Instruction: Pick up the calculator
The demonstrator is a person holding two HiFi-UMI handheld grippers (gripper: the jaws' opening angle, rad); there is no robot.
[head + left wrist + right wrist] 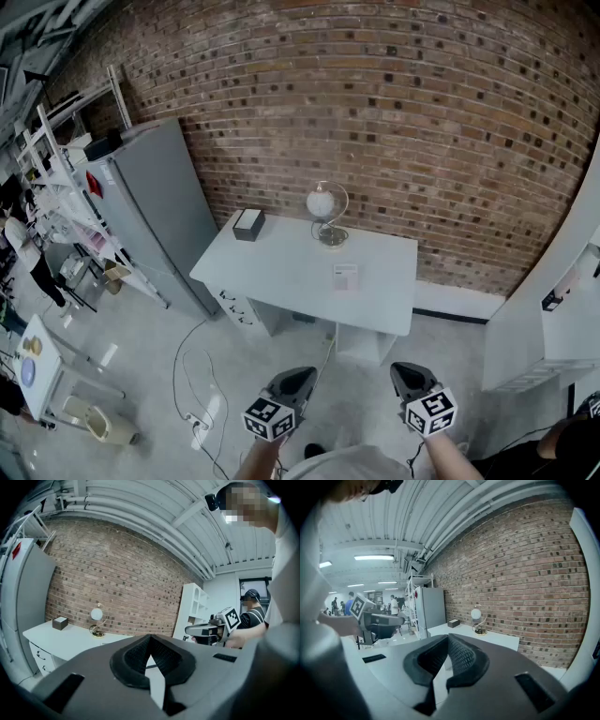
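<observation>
Looking down, only the head view shows the small pale flat calculator (pixel 345 277) lying on the white rectangular desk (pixel 281 267), well apart from the left gripper (pixel 298 377) and right gripper (pixel 409 372), whose own views show both jaw pairs pressed together, empty.

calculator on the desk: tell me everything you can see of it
The calculator is a small, flat, pale rectangle, plastic by the look of it. It lies flat on the white desk, toward its right end, just in front of the globe ornament. Only the desktop touches it. Its keys and display are too small to make out.
</observation>
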